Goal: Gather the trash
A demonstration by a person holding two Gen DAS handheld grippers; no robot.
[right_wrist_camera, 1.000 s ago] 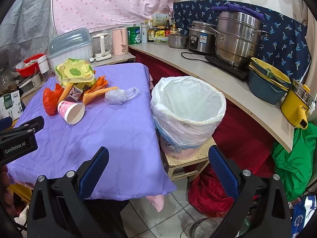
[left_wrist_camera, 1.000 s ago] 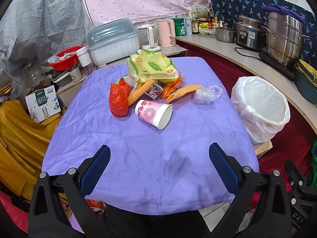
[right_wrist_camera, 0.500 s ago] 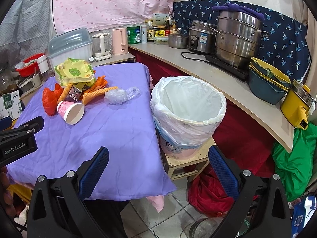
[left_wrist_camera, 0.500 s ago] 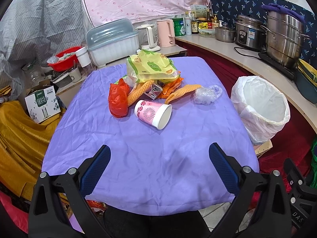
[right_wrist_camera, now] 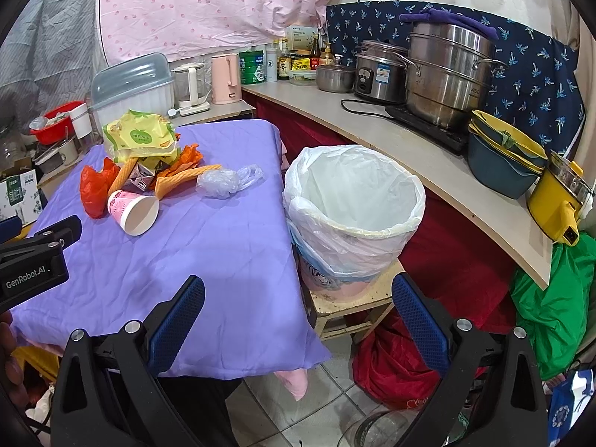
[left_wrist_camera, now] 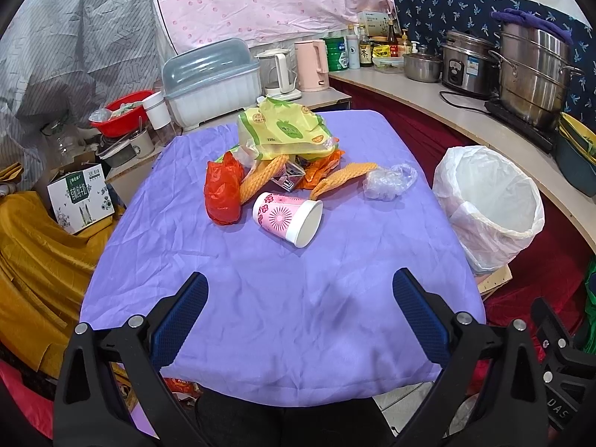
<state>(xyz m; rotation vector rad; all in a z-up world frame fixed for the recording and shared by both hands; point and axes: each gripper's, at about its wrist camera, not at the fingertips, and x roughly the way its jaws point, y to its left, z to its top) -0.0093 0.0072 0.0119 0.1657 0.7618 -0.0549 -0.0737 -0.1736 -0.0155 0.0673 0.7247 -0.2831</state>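
A trash pile lies on the purple-clothed table (left_wrist_camera: 283, 298): a pink paper cup (left_wrist_camera: 287, 218) on its side, a red plastic bag (left_wrist_camera: 222, 190), orange net wrappers (left_wrist_camera: 341, 177), a yellow-green package (left_wrist_camera: 285, 130) and a clear crumpled bag (left_wrist_camera: 387, 181). A bin lined with a white bag (left_wrist_camera: 488, 201) stands right of the table on a stool. My left gripper (left_wrist_camera: 300, 316) is open and empty over the table's near edge. My right gripper (right_wrist_camera: 298, 318) is open and empty by the table's near right corner, before the bin (right_wrist_camera: 354, 201). The cup (right_wrist_camera: 133, 210) also shows there.
A counter (right_wrist_camera: 409, 145) at the right holds pots, a rice cooker and bowls. Behind the table are a dish box (left_wrist_camera: 212, 82), kettles and a red basin. A yellow cloth (left_wrist_camera: 33, 246) and a carton lie at the left. A green bag (right_wrist_camera: 555, 298) is under the counter.
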